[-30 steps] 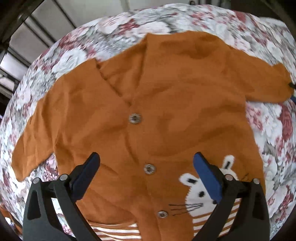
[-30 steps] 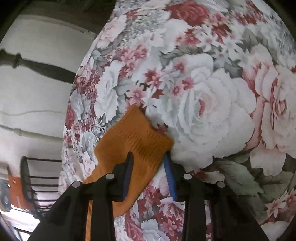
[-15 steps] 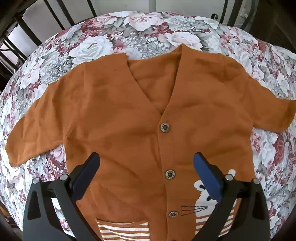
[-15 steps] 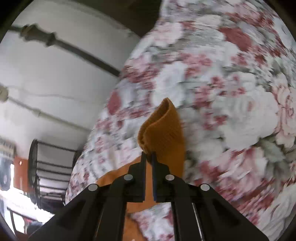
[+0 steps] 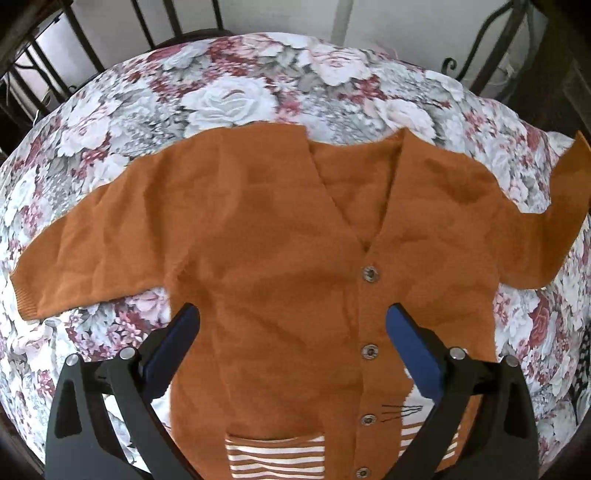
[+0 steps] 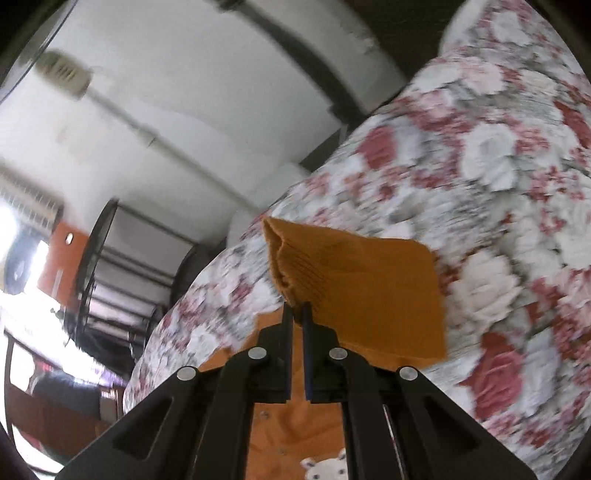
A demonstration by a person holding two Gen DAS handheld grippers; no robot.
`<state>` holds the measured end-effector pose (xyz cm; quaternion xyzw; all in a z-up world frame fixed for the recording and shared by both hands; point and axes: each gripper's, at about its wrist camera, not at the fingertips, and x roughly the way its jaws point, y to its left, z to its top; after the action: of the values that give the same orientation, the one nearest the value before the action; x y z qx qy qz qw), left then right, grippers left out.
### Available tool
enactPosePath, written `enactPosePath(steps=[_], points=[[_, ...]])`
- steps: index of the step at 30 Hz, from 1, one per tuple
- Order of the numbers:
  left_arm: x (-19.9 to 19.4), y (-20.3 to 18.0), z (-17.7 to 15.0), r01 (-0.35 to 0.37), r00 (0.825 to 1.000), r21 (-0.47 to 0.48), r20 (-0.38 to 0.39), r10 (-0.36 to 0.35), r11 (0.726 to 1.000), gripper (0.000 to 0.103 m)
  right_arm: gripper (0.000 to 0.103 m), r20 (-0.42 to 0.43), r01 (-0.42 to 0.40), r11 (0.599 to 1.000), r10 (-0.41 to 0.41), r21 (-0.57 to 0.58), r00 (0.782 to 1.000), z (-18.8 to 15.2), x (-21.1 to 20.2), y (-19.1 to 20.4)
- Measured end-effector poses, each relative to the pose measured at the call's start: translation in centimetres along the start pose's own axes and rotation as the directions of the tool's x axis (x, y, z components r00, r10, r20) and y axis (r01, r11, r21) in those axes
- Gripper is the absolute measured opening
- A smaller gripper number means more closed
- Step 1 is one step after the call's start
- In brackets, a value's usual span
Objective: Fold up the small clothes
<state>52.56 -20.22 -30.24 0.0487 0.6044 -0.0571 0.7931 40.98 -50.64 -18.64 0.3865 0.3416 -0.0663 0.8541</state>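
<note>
An orange knitted child's cardigan (image 5: 288, 236) lies face up and buttoned on the floral cloth (image 5: 229, 99), with striped hem and a white animal motif near the bottom. My left gripper (image 5: 291, 347) is open and empty, hovering over the cardigan's lower left front. The cardigan's left sleeve (image 5: 74, 258) lies flat. Its right sleeve (image 5: 565, 206) is lifted at the right edge. In the right wrist view my right gripper (image 6: 297, 314) is shut on that sleeve's cuff (image 6: 354, 284) and holds it up above the cloth (image 6: 498, 184).
Dark metal railing bars (image 5: 147, 22) stand beyond the cloth's far edge. In the right wrist view a white wall (image 6: 166, 92) and a dark metal rack (image 6: 110, 266) lie past the cloth's edge.
My right gripper closed on the sleeve cuff and lifted it off the cloth, swinging it up. My left gripper drifted left over the cardigan and stayed open.
</note>
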Motion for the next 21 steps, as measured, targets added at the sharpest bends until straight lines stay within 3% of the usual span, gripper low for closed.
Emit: enactPosePath(steps=[3,14,18,21], points=[[-0.2,-2.7,-3.6,0.002,1.000,-0.020,-0.004,-0.002,1.000,0.098,0.005,-0.028,-0.020,0.998,0.018,-0.057,0.999,-1.7,1.1,3.1],[1.7,2.4,-3.9,0.005,0.999,-0.142,-0.051,-0.013,0.990,0.098,0.005,-0.184,-0.120,0.970,0.081,-0.210,0.980,-8.8,5.5,11.1],[2.5,4.5,-4.1,0.004,0.997,-0.186,-0.076,-0.018,0.982,0.098,0.005,-0.252,-0.147,0.962,0.087,-0.229,0.964,-11.0,7.8,12.1],[2.8,6.0,-4.2,0.010,0.996,-0.230,-0.089,-0.032,0.973,0.098,0.009,-0.339,-0.183,0.960,0.104,-0.212,0.935,-12.6,10.0,12.3]])
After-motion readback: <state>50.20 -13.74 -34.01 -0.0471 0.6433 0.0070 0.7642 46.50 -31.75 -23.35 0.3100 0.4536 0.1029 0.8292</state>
